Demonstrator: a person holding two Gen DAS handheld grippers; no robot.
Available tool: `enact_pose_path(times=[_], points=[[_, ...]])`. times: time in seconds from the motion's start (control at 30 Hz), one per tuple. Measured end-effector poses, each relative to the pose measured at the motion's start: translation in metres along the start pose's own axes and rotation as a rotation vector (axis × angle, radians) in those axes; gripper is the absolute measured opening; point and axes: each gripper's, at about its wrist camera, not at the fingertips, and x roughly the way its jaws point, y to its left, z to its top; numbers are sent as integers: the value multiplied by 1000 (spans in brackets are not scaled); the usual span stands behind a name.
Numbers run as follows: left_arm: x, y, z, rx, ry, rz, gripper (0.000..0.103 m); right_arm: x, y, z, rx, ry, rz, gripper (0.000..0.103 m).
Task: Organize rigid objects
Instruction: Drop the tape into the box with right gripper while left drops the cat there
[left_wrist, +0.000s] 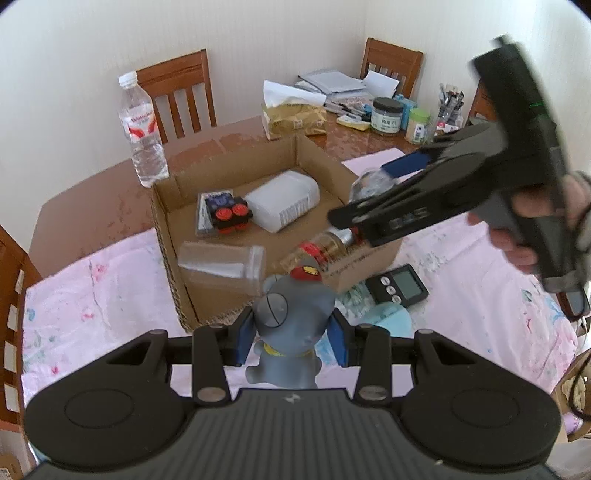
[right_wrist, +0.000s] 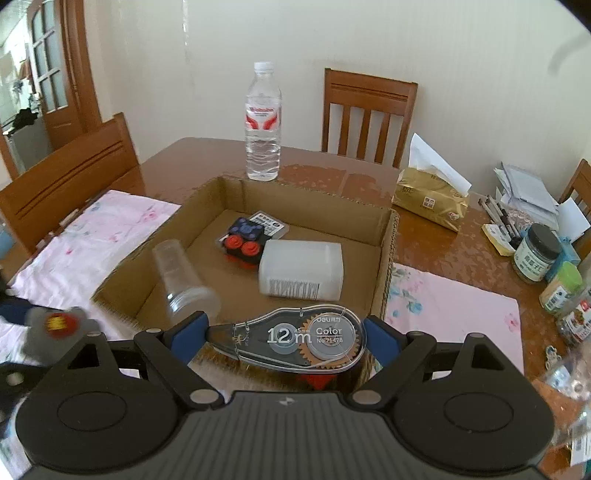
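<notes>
My left gripper is shut on a grey toy figure with a red cap, held upright just in front of the cardboard box. The same toy shows blurred at the left edge of the right wrist view. My right gripper is shut on a clear correction tape dispenser over the box's near wall. Seen from the left, the right gripper reaches in above the box's right side, a hand on its handle. In the box lie a clear cup, a white container and a red-and-black toy.
A small glass bottle lies against the box's near right wall. A water bottle stands behind the box, a tissue pack to its right. A black timer lies on the pink cloth. Jars, pens and papers crowd the far right; chairs surround the table.
</notes>
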Motion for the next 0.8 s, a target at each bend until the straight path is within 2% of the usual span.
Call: enact_pose_path(times=[0.17,0.23,0.27,0.3,0.43,0.8], points=[[1,11,11,-9,-13,16,41,28,-1,9,11,20,-8,93],[1,14,15,-8,-20,22,41,35,0,11,14,21,-6,97],[2,16,17,-9,-23,25,41,37,0,11,16,29,-1,103],[3,18,19,-9,-25,25,41,36,0,11,22,27,6,103],[8,22,28,-5,-30,29,41,29,-3,10,62,12,18,103],[47,30,73,19,-52,13,41,-11,-2,-13,120,0,-51,103]])
